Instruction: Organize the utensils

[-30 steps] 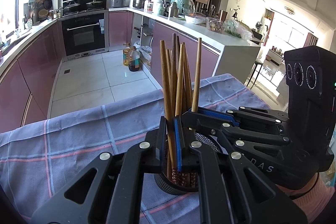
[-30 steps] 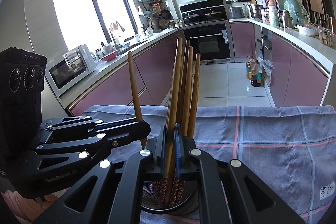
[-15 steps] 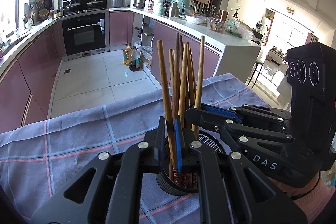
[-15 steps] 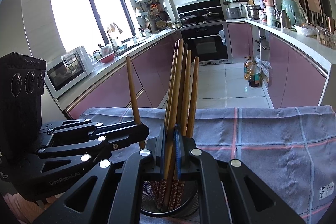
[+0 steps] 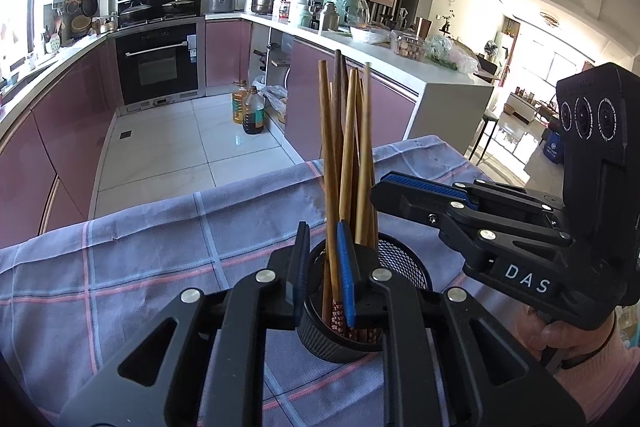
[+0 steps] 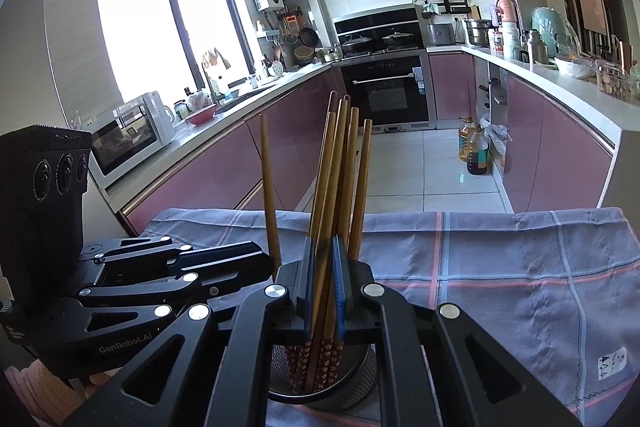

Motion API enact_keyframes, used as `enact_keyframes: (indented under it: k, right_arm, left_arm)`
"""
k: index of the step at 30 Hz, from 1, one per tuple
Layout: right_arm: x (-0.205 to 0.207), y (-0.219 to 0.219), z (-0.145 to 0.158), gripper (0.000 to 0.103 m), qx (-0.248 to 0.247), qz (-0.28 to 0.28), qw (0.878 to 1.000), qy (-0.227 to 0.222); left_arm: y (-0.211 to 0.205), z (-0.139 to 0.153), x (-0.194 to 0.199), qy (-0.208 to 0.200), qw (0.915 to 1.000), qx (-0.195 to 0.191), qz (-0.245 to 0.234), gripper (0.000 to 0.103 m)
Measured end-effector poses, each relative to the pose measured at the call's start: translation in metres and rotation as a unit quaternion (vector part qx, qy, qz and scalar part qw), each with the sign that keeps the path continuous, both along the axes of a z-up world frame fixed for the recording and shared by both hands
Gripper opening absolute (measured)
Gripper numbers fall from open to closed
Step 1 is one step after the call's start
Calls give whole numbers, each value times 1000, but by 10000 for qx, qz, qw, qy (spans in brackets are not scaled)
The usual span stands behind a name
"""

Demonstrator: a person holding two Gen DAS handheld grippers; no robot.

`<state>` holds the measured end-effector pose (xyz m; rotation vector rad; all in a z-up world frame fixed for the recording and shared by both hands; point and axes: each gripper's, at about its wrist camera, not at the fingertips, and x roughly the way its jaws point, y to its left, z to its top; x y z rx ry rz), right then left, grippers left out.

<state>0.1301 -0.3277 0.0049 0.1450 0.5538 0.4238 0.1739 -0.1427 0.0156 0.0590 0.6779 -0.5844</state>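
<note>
A black mesh utensil cup (image 5: 394, 311) stands on the checked cloth and holds several wooden chopsticks (image 5: 350, 155). My left gripper (image 5: 323, 275) is at the cup's near rim with its jaws apart; one chopstick stands loose in the gap. My right gripper (image 6: 323, 287) is over the cup (image 6: 352, 379), with its jaws a narrow gap apart around the chopstick bundle (image 6: 338, 179), not clamped on it. A single chopstick (image 6: 269, 191) leans off to the left. Each gripper shows in the other's view, the right one (image 5: 404, 187) and the left one (image 6: 256, 259).
The grey-blue checked cloth (image 6: 500, 267) covers the table, whose far edge drops to the kitchen floor. Pink cabinets, an oven (image 5: 158, 67) and oil bottles (image 5: 250, 107) lie beyond. A hand (image 5: 580, 343) holds the right gripper.
My left gripper's jaws have opened off the chopstick they pinched, and that chopstick now stands in the cup. The right gripper's jaws have eased slightly apart around the bundle.
</note>
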Motion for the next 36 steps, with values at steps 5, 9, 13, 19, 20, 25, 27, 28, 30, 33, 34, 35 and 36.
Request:
enact_keyframes:
  k: [5, 9, 13, 19, 20, 25, 27, 28, 30, 33, 34, 35, 36]
  right_arm:
    - [-2, 2, 2, 7, 26, 5, 10000, -3]
    - [-3, 3, 2, 7, 40, 46, 10000, 28]
    - [-5, 4, 1, 8, 30, 83, 9999, 70]
    - [-15, 8, -3, 20, -7, 105, 9999, 42]
    - [-17, 8, -4, 23, -10, 109, 9999, 32]
    - [-30, 9, -6, 48, -30, -3, 9999, -115]
    - [-33, 8, -7, 55, -43, -31, 9999, -151]
    - [-36, 8, -7, 60, -61, -54, 9998, -181]
    - [-41, 8, -7, 64, -102, -68, 9996, -238]
    - [-49, 10, -7, 81, -139, -131, 9992, -359]
    - [-52, 11, -7, 83, -157, -119, 9990, -395]
    - [-54, 13, -8, 85, -176, -119, 9989, -421]
    - [-57, 14, -8, 86, -193, -131, 9987, -463]
  left_arm:
    - [2, -4, -2, 27, 10000, -8, -1, 14]
    - [4, -6, -4, 52, 10000, -28, 2, 20]
    - [7, -8, -10, 44, 10000, -44, 20, 31]
    - [20, -10, -25, -99, 9997, -48, 217, 50]
    - [23, -9, -28, -138, 9995, -50, 265, 52]
    - [42, -9, -48, -423, 9972, -41, 615, 76]
    - [49, -7, -55, -550, 9956, -35, 764, 85]
    - [53, -7, -59, -608, 9947, -36, 830, 90]
    - [60, -5, -67, -749, 9920, -9, 1012, 97]
    - [72, -3, -80, -905, 9881, -33, 1240, 97]
    - [75, -2, -83, -936, 9872, -52, 1291, 97]
    - [77, -1, -87, -970, 9861, -56, 1345, 97]
    - [80, -1, -91, -1018, 9848, -43, 1408, 97]
